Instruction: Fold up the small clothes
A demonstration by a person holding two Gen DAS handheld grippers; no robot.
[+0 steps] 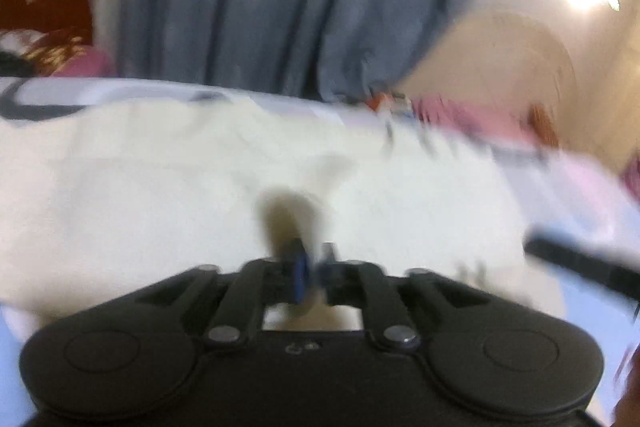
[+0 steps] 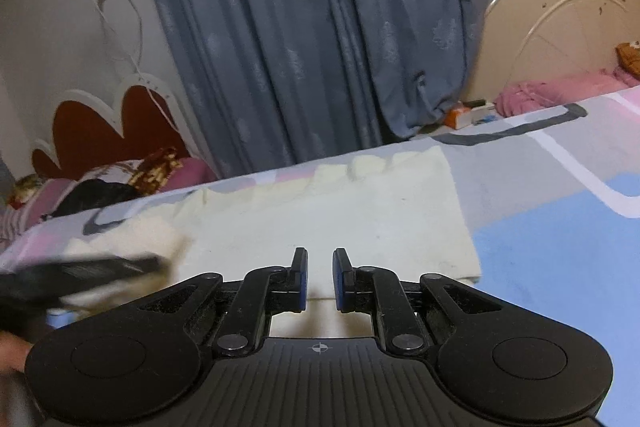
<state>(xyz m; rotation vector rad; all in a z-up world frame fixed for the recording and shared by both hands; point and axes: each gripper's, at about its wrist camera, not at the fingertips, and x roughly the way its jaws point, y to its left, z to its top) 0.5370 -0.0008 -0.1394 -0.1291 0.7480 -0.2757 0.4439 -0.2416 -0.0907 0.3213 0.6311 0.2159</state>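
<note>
Plainly, the right gripper (image 2: 320, 279) hangs low over a cream cloth (image 2: 360, 211) spread flat on the bed (image 2: 560, 247). Its jaws stand a narrow gap apart with nothing between them; the blue pads (image 2: 303, 283) face each other over the cloth's near edge. The cloth runs ahead of this gripper to a rumpled far hem, and its right-hand edge lies just right of the jaws, where the blue, grey and pink sheet shows bare.

To the left of the right gripper a dark blurred shape crosses the cloth's bunched left part: the left gripper (image 2: 120, 267), smeared by motion. A bit of a hand (image 2: 12, 351) shows at the frame's left edge below it.

From the left wrist view everything is blurred. The left gripper (image 1: 314, 267) also sits over the cloth (image 1: 200, 187), which fills the space ahead and to both sides of it. Its jaws look nearly together, a slim gap at most; whether any cloth is pinched I cannot tell through the blur. A dark bar to its right is the right gripper (image 1: 580, 263).

Beyond the bed, ahead of both grippers, hangs a grey-blue curtain (image 2: 312, 27). A red headboard (image 2: 100, 131) stands to the left, a cream headboard (image 2: 560, 27) to the right with pink bedding (image 2: 552, 91) at its foot.
</note>
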